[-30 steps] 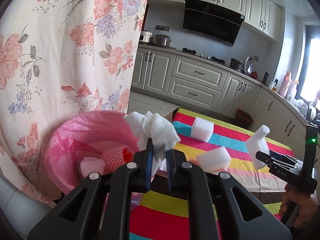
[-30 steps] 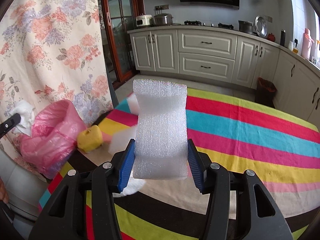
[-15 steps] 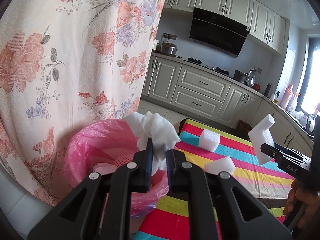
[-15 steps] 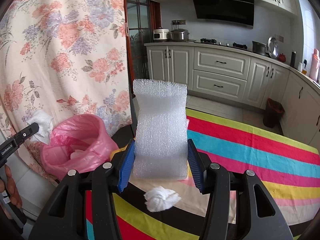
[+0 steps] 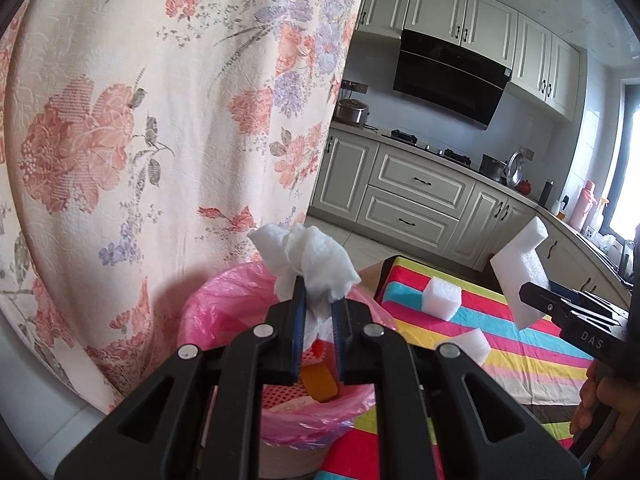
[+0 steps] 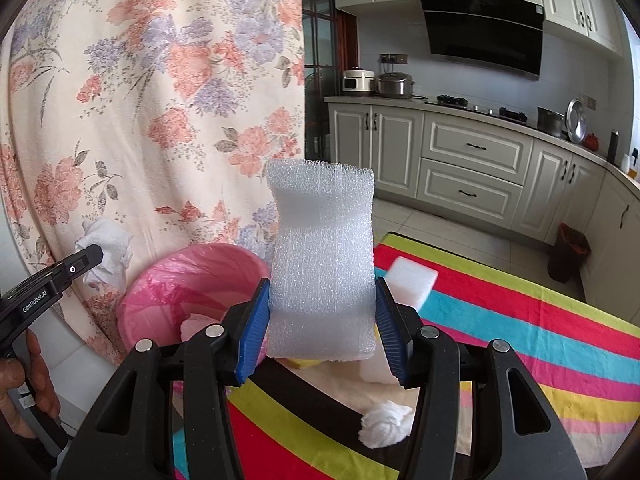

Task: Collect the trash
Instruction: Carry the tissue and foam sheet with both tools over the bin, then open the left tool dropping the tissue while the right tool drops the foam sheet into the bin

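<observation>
My left gripper (image 5: 318, 312) is shut on a crumpled white tissue (image 5: 308, 256) and hangs over the pink-lined trash bin (image 5: 224, 308), which holds an orange piece and red netting. In the right wrist view that tissue (image 6: 106, 246) shows at the left, above the bin (image 6: 192, 280). My right gripper (image 6: 320, 312) is shut on a tall white foam block (image 6: 322, 264), held just right of the bin; the same foam block (image 5: 520, 268) appears at the right in the left wrist view. Another tissue ball (image 6: 384, 424) lies on the striped tablecloth (image 6: 520, 344).
A floral curtain (image 5: 140, 120) hangs close behind the bin. Two white foam cubes (image 5: 442, 300) (image 5: 472, 346) rest on the cloth. Kitchen cabinets (image 6: 472, 168) line the far wall, with a small dark bin (image 6: 568, 252) on the floor.
Both grippers have moved left and up toward the bin, each keeping its load. The tissue now hangs over the bin's opening and the foam block is beside it.
</observation>
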Demonstrator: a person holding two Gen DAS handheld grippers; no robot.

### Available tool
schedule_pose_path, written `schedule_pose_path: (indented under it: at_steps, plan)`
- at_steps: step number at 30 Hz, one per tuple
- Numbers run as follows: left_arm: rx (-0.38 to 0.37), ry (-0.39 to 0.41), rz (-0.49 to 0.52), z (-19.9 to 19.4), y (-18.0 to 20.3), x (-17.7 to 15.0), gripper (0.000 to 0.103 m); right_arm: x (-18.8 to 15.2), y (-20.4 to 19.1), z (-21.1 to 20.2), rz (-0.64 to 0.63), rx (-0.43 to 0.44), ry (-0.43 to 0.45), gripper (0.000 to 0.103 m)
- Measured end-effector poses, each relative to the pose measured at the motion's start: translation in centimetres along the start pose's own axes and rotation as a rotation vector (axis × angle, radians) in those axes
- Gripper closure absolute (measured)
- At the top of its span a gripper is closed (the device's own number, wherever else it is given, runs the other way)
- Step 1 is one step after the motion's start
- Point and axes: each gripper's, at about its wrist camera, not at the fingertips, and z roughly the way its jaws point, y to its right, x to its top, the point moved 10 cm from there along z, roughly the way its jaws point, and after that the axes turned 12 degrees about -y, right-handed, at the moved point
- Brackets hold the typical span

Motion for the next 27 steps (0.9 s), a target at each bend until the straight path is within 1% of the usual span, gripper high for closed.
schedule_pose_path:
  at_steps: [9, 15, 27]
  plan:
    - [0.026, 0.003, 0.009, 0.1, -2.4, 1.8, 0.091, 1.9, -3.7, 1.7, -0.04, 0.052, -0.005, 0.054]
    - [0.034, -0.003, 0.001, 0.9, -3.5, 2.5, 0.09, 3.3, -5.9, 3.3, -0.063, 0.082, -0.015, 0.054]
    - [0.037, -0.014, -0.019, 2.1, -5.3, 3.0, 0.089, 3.9, -9.9, 7.2, -0.109, 0.13, -0.065, 0.053]
